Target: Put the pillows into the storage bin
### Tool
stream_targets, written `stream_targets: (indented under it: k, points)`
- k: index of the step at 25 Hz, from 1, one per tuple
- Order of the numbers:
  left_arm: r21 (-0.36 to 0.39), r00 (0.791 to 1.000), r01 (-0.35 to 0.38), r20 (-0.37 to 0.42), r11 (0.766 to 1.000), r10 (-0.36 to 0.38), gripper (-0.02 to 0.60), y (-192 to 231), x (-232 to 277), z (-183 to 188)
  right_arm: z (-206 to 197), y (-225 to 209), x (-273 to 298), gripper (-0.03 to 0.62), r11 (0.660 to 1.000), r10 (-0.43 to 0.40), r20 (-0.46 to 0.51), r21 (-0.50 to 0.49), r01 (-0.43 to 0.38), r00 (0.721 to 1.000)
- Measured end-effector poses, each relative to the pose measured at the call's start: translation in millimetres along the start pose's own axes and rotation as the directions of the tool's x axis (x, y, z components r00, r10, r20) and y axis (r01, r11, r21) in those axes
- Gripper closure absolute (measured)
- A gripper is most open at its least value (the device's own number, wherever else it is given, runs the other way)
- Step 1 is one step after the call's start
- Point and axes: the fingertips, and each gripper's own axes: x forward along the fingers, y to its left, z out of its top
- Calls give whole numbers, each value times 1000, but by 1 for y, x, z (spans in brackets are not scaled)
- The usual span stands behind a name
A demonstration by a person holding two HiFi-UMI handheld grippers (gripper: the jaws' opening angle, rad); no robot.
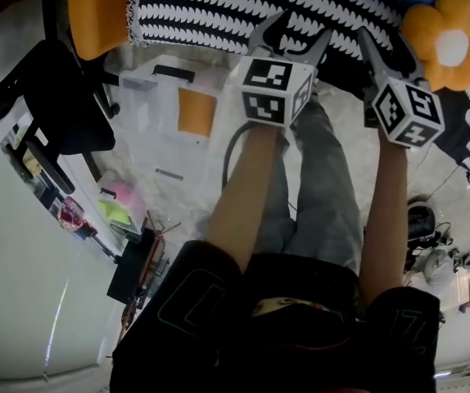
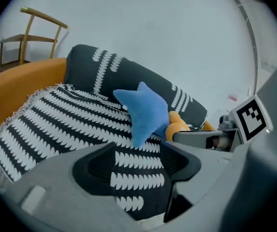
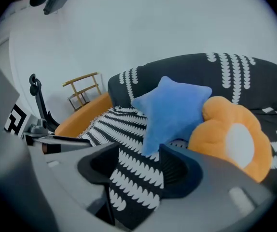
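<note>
Work looks partly done: an orange shape (image 1: 196, 111), perhaps a pillow, sits in the storage bin (image 1: 149, 97) at left, while blue star pillow (image 3: 174, 108) and orange flower pillow (image 3: 232, 141) wait on the far sofa (image 2: 27, 76) before left gripper (image 2: 138, 168) and right gripper (image 3: 133, 170), both open-jawed and empty.

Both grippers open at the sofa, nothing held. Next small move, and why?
Probably ease the right gripper forward onto the blue star pillow: its jaws stand apart, only the striped throw shows between them, and that pillow lies just ahead, beside the orange flower pillow.
</note>
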Motion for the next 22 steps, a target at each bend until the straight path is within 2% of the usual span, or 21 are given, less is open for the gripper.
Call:
stream_targets:
  k: [6,10,17,22]
  points:
    - [63,995,94,-48,994,-91,273,-34,42,19,14,-46,-9,292,997,-58,20,50,57,998]
    - [91,987,137,-97,986,-128,265,-36,69,25,22,-68,1,287,992,-106,26,77,103,994]
    - [109,973,188,-157,976,-170,252,-30,118,61,72,-111,31,286,978,-176,54,120,168,983]
    - [72,955,235,-205,969,-216,235,-14,147,73,95,-115,66,242,982,-164,34,101,160,986]
